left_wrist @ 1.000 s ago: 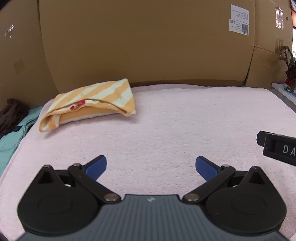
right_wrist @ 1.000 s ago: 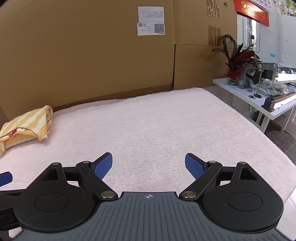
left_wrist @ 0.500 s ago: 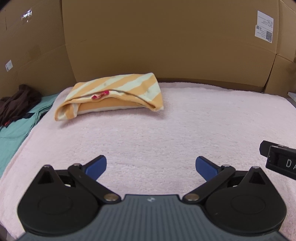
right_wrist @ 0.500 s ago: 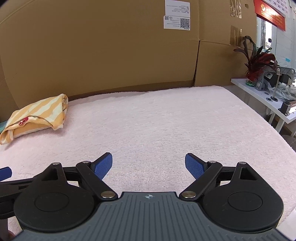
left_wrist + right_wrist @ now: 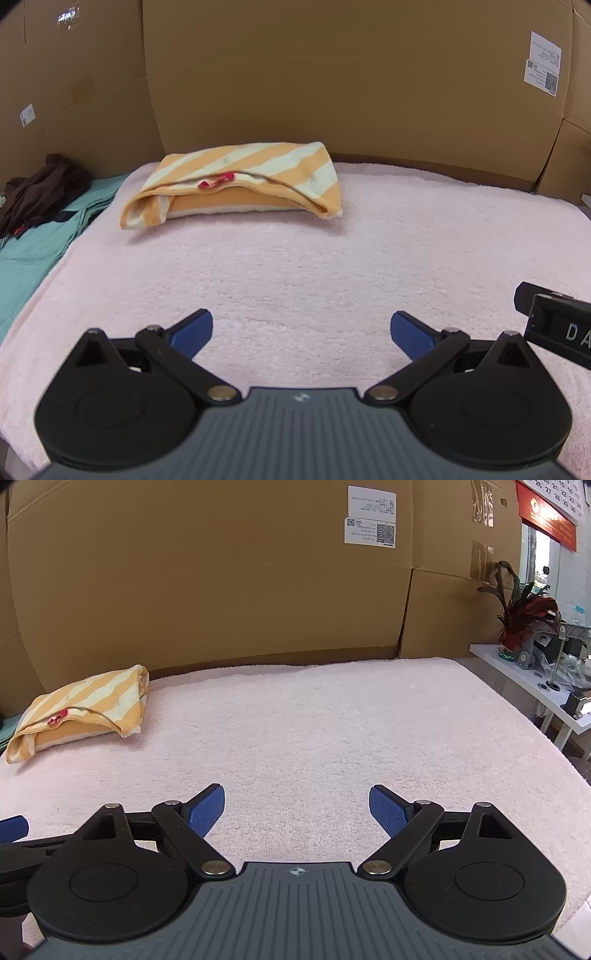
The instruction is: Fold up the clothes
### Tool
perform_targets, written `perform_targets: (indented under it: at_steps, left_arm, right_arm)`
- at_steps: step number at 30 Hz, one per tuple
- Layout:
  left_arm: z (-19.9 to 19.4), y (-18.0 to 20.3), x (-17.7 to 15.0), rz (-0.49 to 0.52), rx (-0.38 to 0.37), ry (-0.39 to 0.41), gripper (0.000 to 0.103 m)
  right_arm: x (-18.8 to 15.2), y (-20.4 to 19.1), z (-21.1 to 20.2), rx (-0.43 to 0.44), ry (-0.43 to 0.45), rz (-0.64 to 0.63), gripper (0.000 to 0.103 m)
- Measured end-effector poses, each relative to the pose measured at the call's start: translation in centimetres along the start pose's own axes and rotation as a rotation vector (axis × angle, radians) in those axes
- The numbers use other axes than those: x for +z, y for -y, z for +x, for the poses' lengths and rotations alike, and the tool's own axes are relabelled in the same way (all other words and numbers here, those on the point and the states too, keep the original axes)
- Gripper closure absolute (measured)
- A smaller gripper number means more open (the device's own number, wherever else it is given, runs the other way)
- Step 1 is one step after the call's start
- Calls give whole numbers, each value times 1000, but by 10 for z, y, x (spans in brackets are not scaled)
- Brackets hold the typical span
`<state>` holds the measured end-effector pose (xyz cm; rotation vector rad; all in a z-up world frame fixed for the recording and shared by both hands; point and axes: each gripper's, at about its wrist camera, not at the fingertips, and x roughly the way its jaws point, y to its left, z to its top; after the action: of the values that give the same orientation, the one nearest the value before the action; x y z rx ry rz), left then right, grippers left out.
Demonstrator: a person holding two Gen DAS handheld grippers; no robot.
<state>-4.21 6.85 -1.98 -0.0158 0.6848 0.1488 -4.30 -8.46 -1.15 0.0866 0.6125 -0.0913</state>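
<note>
We see both grippers over a surface (image 5: 332, 258) covered with a pink towel. The left gripper (image 5: 301, 330) has its jaws wide apart, with nothing between them; the right gripper (image 5: 296, 808) is the same. The folded orange-and-cream striped garment (image 5: 236, 182) lies near the far left corner of the surface, close to the cardboard wall (image 5: 332, 74).

Only the left view shows the teal cloth (image 5: 33, 243) and the dark brown clothes (image 5: 40, 192) beyond the left edge. Only the right view shows the white side table (image 5: 532, 679) with a red plant (image 5: 524, 616) past the right edge.
</note>
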Motion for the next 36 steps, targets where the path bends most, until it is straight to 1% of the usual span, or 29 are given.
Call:
perform_targets:
  at_steps: [14, 18, 26, 36]
  left_arm:
    - [1, -16, 2, -23, 28, 7, 1]
    - [1, -20, 2, -25, 43, 7, 1]
    - [5, -38, 2, -65, 80, -11, 1]
    - [5, -51, 1, -81, 98, -13, 0]
  right_arm:
    - [0, -12, 1, 22, -7, -30, 15]
    - [-1, -16, 0, 43, -6, -45, 15]
    - [-2, -27, 1, 75, -14, -70, 15]
    - [-1, -43, 0, 114, -15, -98, 15]
